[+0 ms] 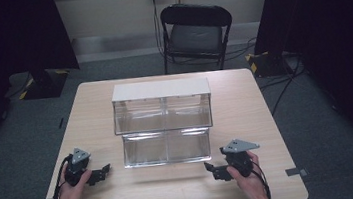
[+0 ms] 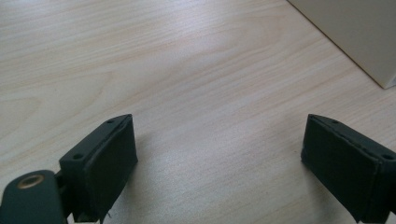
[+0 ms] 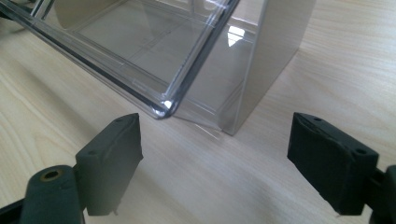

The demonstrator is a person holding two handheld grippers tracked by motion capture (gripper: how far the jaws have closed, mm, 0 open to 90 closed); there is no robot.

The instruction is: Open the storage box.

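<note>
Clear acrylic makes up the two-tier drawer box (image 1: 164, 121) standing in the middle of the pale wooden table (image 1: 247, 121), its white top (image 1: 160, 88) at the far side and its lower drawer (image 1: 166, 147) pulled out toward the person. Both tools rest low on the near part of the table, one to each side of that drawer: the left gripper (image 1: 103, 171) lies well apart from the box's near left corner, and the right gripper (image 1: 211, 168) sits just beside the near right corner. In the left gripper view the jaws stand wide apart over bare wood, with a corner of the box's pale side panel at the upper right; the right gripper view shows its jaws equally spread and grasping nothing, with the drawer's rounded clear corner (image 3: 163, 108) just ahead of them. I judge this the approach step (nothing is touched yet). The next move probably calls for bringing a gripper squarely to the drawer's front edge and pushing evenly, since an off-centre shove could skew the drawer or slide the light box.
</note>
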